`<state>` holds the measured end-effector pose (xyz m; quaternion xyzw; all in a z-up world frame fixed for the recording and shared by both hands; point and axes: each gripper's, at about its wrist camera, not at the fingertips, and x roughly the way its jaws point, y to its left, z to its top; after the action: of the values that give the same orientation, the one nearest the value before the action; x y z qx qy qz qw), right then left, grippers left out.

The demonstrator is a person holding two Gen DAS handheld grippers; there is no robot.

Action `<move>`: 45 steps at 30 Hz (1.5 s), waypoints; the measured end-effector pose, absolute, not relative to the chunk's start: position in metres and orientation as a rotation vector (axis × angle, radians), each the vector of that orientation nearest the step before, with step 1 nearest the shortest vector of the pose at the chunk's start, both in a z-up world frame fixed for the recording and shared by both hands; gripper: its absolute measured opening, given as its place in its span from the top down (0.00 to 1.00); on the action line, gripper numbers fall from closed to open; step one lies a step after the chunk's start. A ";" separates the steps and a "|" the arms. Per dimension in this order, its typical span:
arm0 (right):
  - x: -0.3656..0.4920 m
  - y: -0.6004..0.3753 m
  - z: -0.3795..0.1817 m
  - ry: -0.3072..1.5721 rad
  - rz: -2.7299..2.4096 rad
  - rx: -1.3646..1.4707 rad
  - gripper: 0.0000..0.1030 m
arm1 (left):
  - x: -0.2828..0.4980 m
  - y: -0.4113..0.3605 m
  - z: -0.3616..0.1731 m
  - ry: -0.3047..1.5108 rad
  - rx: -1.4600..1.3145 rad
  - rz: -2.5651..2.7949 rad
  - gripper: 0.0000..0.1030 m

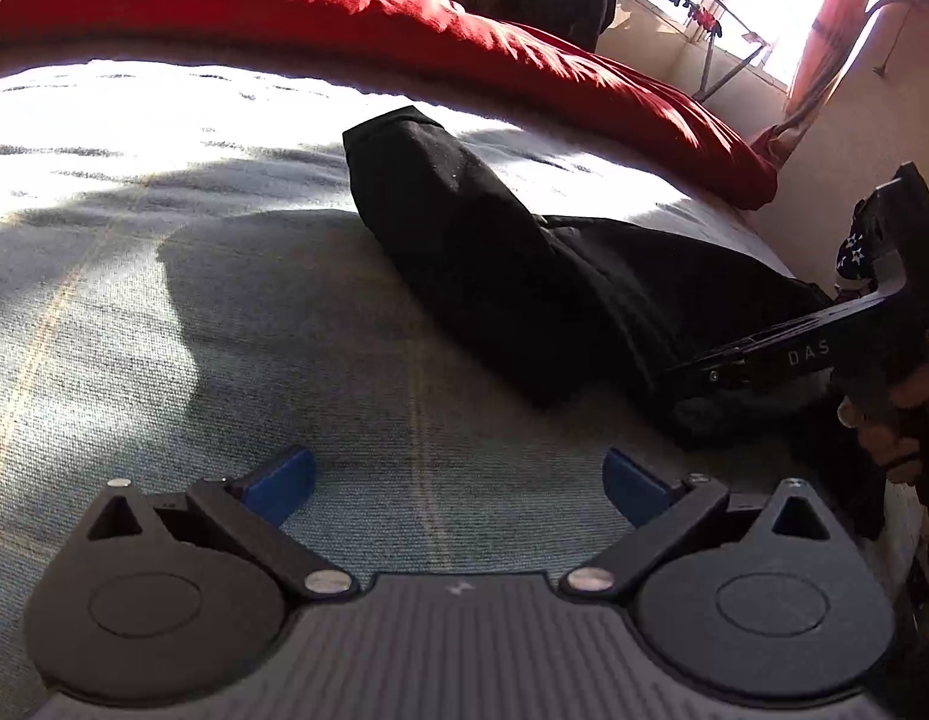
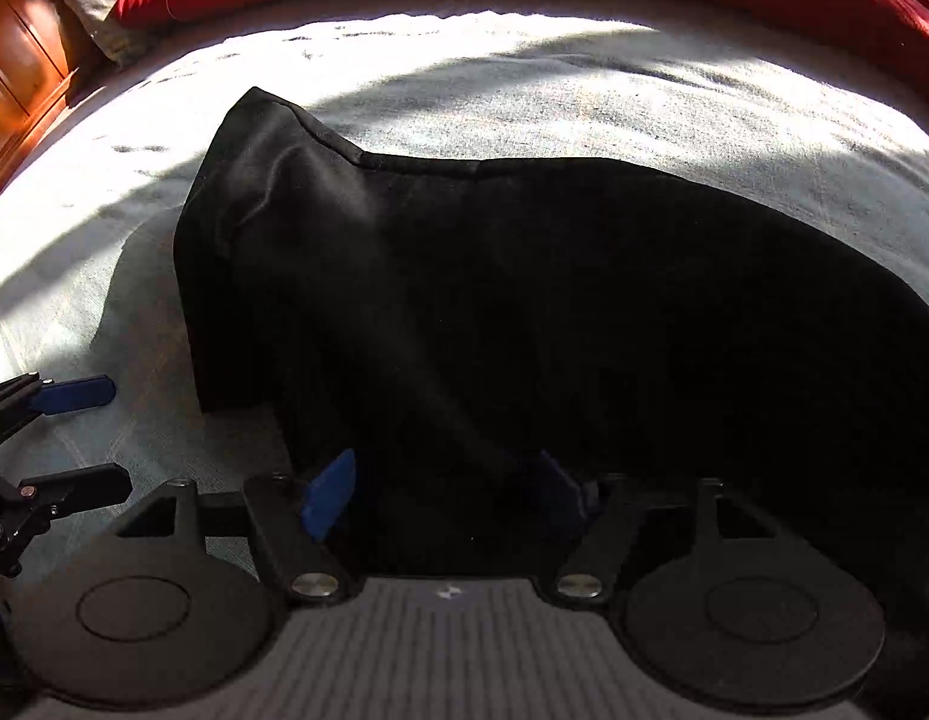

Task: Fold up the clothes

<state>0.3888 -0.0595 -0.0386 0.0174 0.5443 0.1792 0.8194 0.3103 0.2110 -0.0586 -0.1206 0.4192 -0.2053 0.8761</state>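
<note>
Black garment [image 2: 524,312] lies folded on bed [image 2: 644,96], 12 o'clock of right claw [image 2: 443,495]. Right claw wide, empty, cloth between pads; careless closing risks pinching one layer, undoing fold. Left claw [image 1: 458,486] wide, empty, garment at its 1 o'clock.

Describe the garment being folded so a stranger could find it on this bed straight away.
Start at the bed, spread with a pale blue-grey cover and with a red duvet heaped along its far side. On the open cover in front of that duvet lies the black garment, partly folded, one end sticking up. It is the only dark cloth on the light cover.
</note>
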 end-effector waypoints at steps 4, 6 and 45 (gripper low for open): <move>0.391 -0.055 -0.045 1.191 0.403 0.072 0.00 | 0.311 0.219 -0.062 0.876 -0.280 -0.459 0.01; 0.392 -0.046 -0.047 1.206 0.391 0.030 0.00 | 0.308 0.219 -0.065 0.863 -0.253 -0.476 0.01; 0.328 -0.065 0.016 1.013 0.196 0.047 0.00 | 0.393 0.220 -0.079 0.780 -0.433 -0.543 0.53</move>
<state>0.3281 -0.0650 0.0157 0.0227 0.4843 0.0936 0.8696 0.3927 0.2201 -0.0791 -0.2066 0.3724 -0.2593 0.8668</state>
